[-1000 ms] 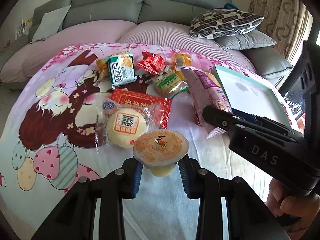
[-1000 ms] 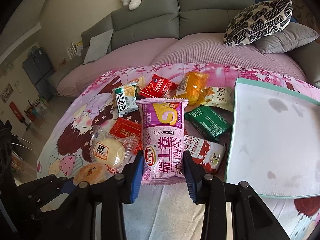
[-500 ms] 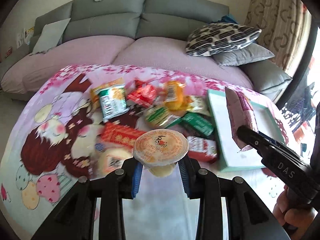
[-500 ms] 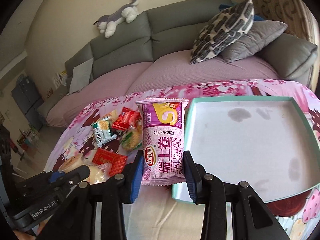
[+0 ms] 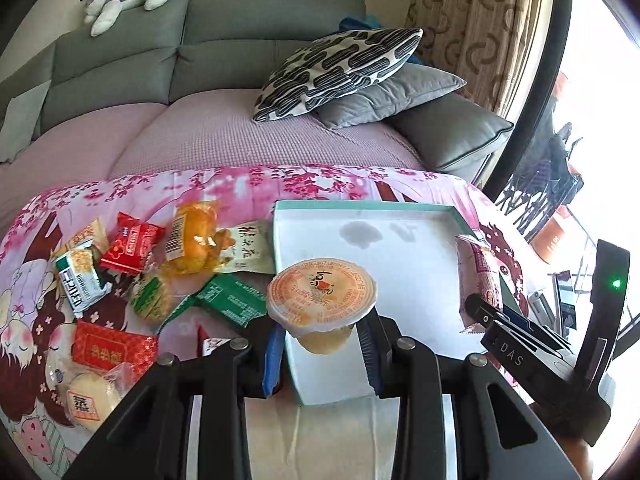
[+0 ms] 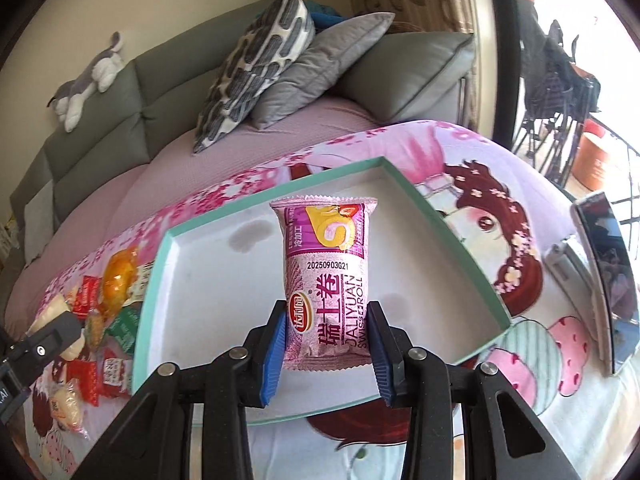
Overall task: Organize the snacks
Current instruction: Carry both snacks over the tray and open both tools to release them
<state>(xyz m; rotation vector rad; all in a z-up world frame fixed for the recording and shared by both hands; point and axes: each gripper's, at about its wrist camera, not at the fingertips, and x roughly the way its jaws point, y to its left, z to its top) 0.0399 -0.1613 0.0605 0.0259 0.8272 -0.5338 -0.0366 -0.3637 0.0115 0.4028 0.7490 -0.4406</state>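
My left gripper is shut on a jelly cup with an orange foil lid and holds it above the near left corner of the white tray with a teal rim. My right gripper is shut on a pink Swiss roll packet and holds it upright over the middle of the tray. The packet and right gripper also show at the tray's right edge in the left wrist view.
Several loose snack packets lie on the pink cartoon cloth left of the tray. A grey sofa with cushions stands behind. A phone or tablet lies right of the tray.
Both grippers have moved right, from over the snack pile to over the tray, each still holding its snack.
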